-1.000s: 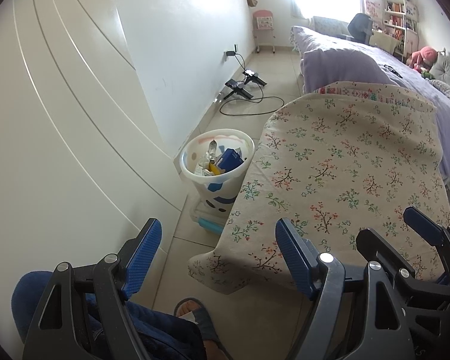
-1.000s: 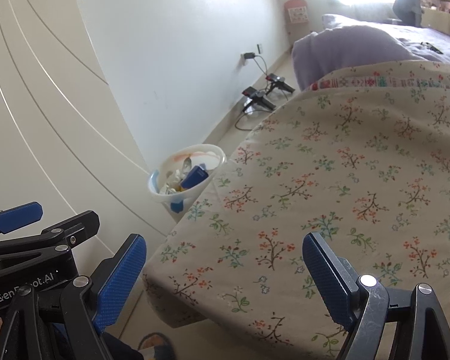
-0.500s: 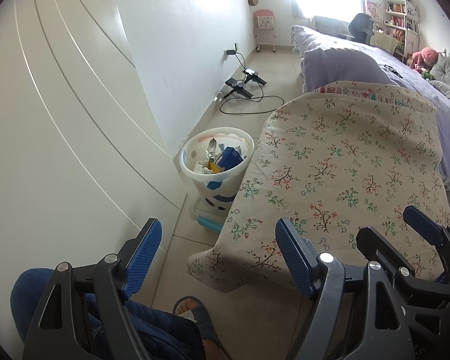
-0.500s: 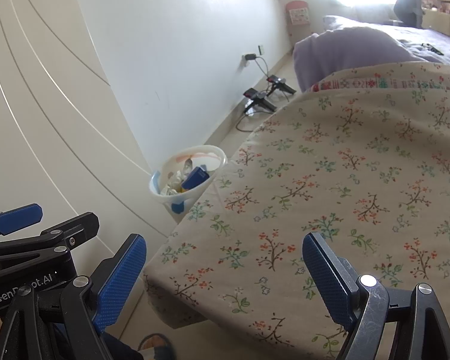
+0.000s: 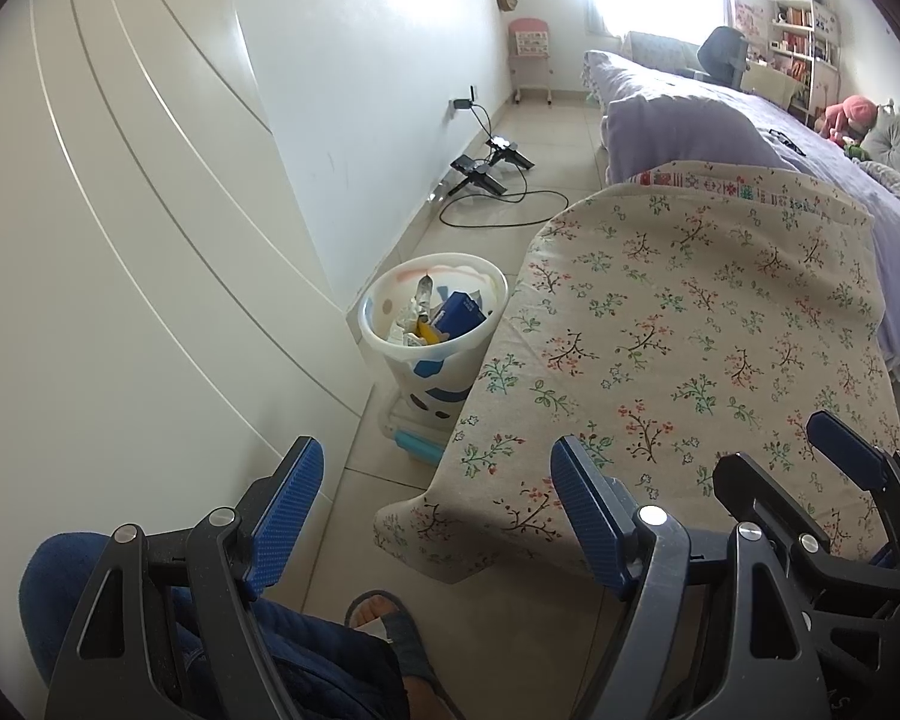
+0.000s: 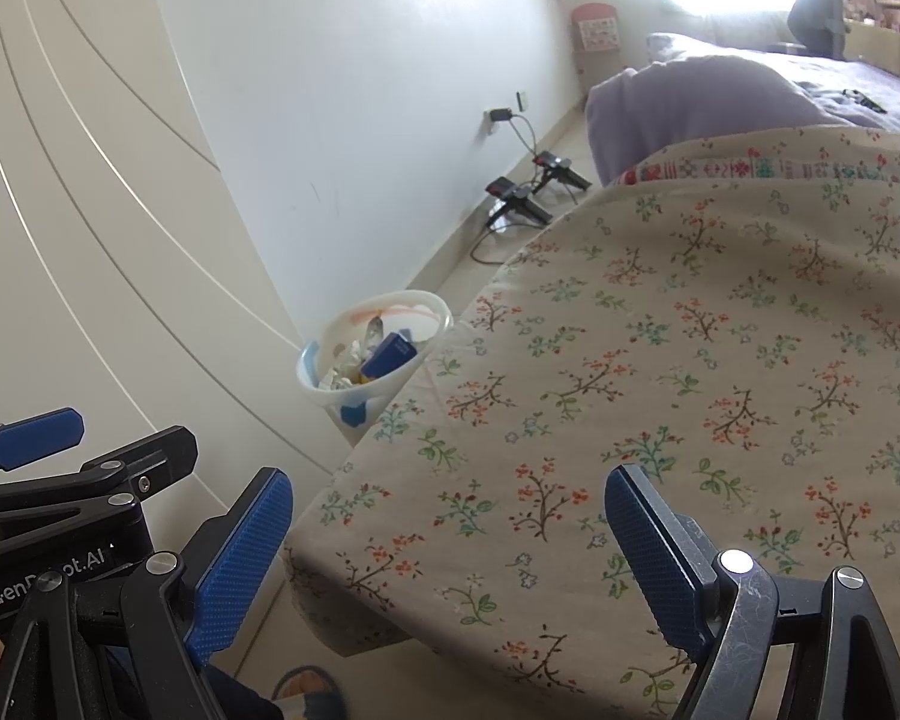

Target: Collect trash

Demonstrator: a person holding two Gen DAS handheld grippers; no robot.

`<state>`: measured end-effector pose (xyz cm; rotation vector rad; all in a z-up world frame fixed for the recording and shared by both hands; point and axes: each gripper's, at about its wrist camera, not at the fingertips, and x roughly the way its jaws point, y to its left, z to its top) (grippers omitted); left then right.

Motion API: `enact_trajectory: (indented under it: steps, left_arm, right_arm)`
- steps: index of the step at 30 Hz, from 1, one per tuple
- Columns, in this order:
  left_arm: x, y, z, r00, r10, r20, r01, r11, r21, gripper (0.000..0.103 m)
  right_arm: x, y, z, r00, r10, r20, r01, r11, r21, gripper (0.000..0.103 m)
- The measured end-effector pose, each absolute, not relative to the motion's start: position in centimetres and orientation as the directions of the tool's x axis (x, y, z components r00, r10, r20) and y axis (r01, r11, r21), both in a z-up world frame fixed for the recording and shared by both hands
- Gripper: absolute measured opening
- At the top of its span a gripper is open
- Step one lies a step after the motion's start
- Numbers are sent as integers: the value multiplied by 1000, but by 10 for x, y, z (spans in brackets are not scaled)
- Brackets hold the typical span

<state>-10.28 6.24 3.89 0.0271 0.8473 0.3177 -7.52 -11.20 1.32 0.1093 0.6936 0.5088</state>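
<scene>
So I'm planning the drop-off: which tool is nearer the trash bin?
Left. The left tool hangs over the floor on the trash bin side; the right tool hovers over the floral cloth, farther away.

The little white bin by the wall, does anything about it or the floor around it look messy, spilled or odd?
Nothing looks spilled. The white bin stands upright between the wall and the flowered cloth, with its trash, including a blue box, inside the rim. A black cable loops loose on the floor farther back. Both tongs are open and empty.
</scene>
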Motion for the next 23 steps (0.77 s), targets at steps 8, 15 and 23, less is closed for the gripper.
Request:
enact_trajectory:
  steps: [8,15,23]
  left_arm:
    - [-103,62,39,621,289,-729,-266,952,152,81]
    - [-103,63,39,621,288,-729,-266,952,150,81]
    - [-104,63,39,618,288,-731,-268,952,148,81]
  right_arm:
    - [-75,-111,13,653,482,-584,-411,874,261,89]
    - [-76,-114,13,653,485,-582,-415,872,261,89]
    - [-75,-114,13,651,487,-583,-417,870,262,89]
